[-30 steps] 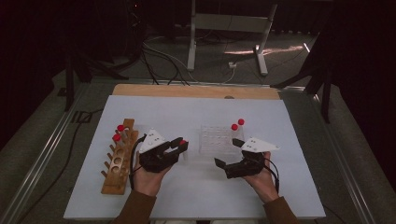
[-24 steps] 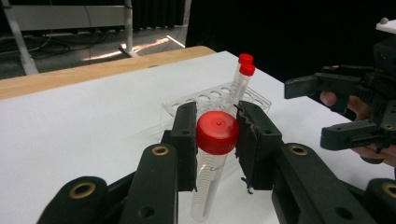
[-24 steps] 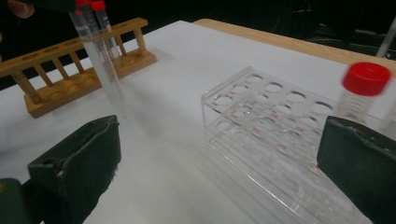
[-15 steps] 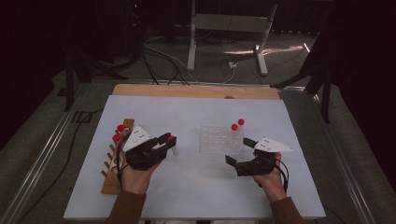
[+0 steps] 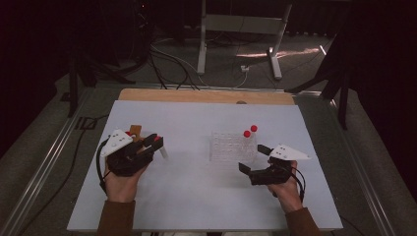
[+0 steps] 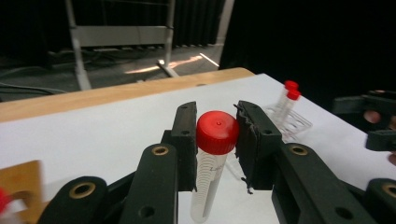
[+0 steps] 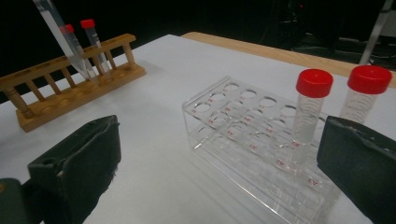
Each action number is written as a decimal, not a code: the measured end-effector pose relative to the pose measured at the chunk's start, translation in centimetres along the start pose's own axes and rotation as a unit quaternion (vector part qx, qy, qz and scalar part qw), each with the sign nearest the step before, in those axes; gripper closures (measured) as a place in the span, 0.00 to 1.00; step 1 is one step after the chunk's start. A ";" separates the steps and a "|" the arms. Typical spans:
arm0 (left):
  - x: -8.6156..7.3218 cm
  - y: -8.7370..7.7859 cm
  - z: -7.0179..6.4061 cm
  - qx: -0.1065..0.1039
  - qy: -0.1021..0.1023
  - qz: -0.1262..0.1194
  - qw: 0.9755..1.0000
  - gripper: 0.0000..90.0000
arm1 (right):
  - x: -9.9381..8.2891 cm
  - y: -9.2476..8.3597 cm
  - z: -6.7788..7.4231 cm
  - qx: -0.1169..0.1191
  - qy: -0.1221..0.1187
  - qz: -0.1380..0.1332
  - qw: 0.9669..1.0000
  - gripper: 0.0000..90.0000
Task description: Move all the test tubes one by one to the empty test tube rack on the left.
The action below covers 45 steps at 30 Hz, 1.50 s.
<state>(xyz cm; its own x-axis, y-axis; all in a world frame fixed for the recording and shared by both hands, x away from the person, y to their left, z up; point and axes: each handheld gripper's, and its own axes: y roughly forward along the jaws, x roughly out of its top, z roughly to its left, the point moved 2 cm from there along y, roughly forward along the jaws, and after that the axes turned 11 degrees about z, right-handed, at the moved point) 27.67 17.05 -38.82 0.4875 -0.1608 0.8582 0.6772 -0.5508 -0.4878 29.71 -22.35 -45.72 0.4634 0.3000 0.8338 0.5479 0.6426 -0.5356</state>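
My left gripper [image 6: 217, 140] is shut on a clear tube with a red cap [image 6: 217, 133], its pads on either side of the cap. In the high view that gripper [image 5: 150, 143] hovers over the wooden rack [image 5: 134, 130], which the hand mostly hides. The held tube [image 7: 60, 32] hangs tilted over the wooden rack [image 7: 70, 79], where two red-capped tubes [image 7: 88, 37] stand. A clear plastic rack [image 5: 231, 147] holds two red-capped tubes [image 5: 247, 133]. My right gripper [image 5: 253, 160] stands open just in front of it, nothing between its jaws.
The white board [image 5: 196, 196] lies on a table with a wooden strip [image 5: 206, 96] along its far edge. Cables and a metal stand [image 5: 236, 29] are on the dark floor beyond. Bare board lies between the two racks.
My left gripper has carried the red-capped tube to the left and a little up, from the board's middle to above the wooden rack. The right gripper has barely shifted.
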 end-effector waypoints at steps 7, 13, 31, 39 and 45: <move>0.1 -1.5 1.7 0.025 -0.016 -0.016 0.999 0.79 | 0.0 0.0 0.0 -0.001 -0.002 0.001 1.000 0.00; -0.4 -2.4 3.2 0.040 -0.037 -0.019 0.998 0.79 | -0.1 0.2 0.1 -0.003 -0.004 0.007 1.000 0.00; -1.7 -4.9 5.8 0.101 -0.045 -0.004 0.994 0.79 | -0.1 0.1 0.1 -0.005 -0.002 0.006 1.000 0.00; -2.1 -5.4 6.3 0.108 -0.049 0.000 0.993 0.79 | -0.1 0.2 0.1 -0.005 -0.002 0.006 1.000 0.00; -2.7 -5.3 6.6 0.108 -0.053 0.011 0.993 0.79 | -0.2 0.2 0.1 -0.005 -0.001 0.006 1.000 0.00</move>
<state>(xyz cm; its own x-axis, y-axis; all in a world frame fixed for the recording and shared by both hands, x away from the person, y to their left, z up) 26.45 25.82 -39.60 0.5515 -0.0772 0.8306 0.7626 -0.3569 -0.5395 29.67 -22.18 -45.95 0.4686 0.3098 0.8273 0.5485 0.6321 -0.5474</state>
